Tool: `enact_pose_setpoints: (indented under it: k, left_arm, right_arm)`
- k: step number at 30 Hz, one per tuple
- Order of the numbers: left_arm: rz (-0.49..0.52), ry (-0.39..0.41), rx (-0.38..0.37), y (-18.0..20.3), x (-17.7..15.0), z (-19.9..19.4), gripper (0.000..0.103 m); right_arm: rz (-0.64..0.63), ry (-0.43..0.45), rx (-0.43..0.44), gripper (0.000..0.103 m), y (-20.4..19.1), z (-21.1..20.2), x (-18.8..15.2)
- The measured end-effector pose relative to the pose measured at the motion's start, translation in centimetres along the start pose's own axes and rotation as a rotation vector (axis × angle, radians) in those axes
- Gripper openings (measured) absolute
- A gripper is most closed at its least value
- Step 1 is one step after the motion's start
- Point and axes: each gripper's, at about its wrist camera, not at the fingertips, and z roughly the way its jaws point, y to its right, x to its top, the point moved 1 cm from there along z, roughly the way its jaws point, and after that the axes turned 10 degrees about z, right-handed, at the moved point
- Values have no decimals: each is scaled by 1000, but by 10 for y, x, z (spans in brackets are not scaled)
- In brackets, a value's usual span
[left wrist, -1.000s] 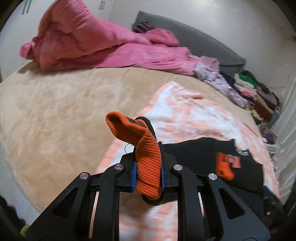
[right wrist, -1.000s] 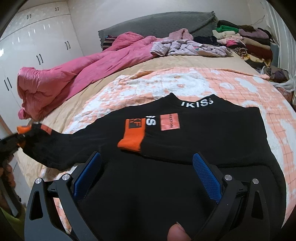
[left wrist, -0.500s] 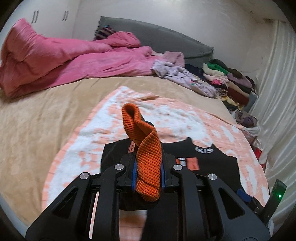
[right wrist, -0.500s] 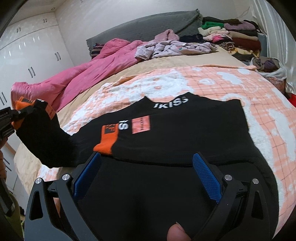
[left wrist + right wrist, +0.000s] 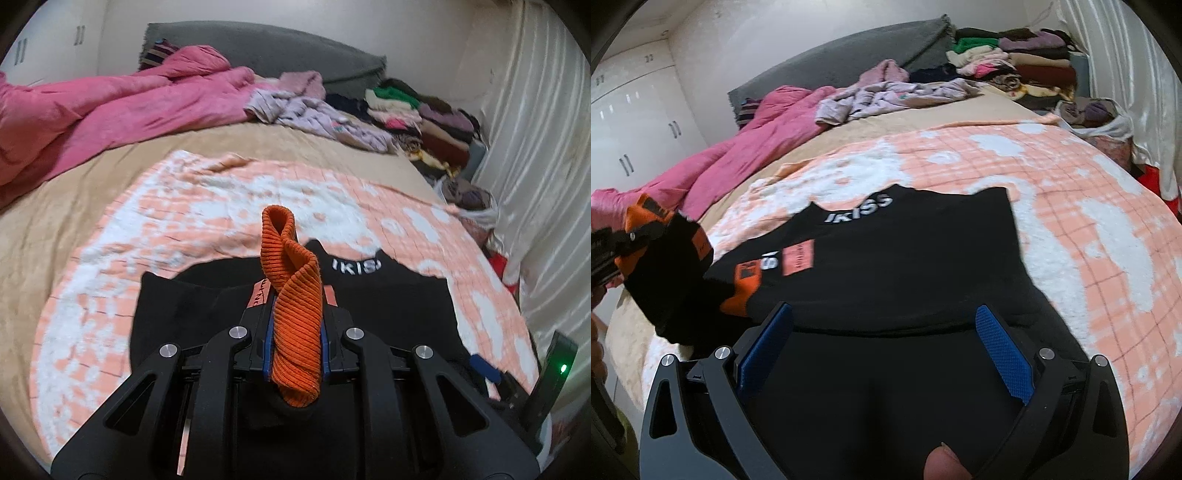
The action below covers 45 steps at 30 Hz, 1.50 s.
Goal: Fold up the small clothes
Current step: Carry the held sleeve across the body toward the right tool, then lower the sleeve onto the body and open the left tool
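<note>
A pink duvet [image 5: 110,107] lies crumpled beside a grey headboard [image 5: 266,51]; folded clothes [image 5: 421,114] are stacked near a white curtain [image 5: 535,147].

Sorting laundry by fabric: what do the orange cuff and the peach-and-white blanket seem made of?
Orange ribbed cuff: apparently a stretchy rib knit, matte; parallel ridges run across it. Peach-and-white checked blanket: probably plush fleece, with a fuzzy, soft-looking nap; the fibre itself cannot be told.

The left gripper [image 5: 294,332] is clamped tight, tilted downward, while the right gripper [image 5: 884,336] (a fingertip [image 5: 943,463] showing behind it) gapes wide.
</note>
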Motion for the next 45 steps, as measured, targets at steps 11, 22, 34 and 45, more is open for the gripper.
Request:
enact_pose_setpoints:
  k: [11, 22, 34, 45]
  left_arm:
    - [21, -88, -87, 18, -13, 38, 17]
    - [7, -41, -57, 1, -16, 26, 34]
    - [-50, -94, 79, -57, -44, 27, 50]
    - [-65, -106, 90, -75, -59, 26, 57]
  right_arm:
    - [46, 1, -71, 99, 26, 8, 7]
    - [-4, -45, -21, 99, 1, 18, -2]
    - [-27, -205, 126, 99, -65, 46, -31]
    - [72, -289, 162, 61, -74, 71, -44]
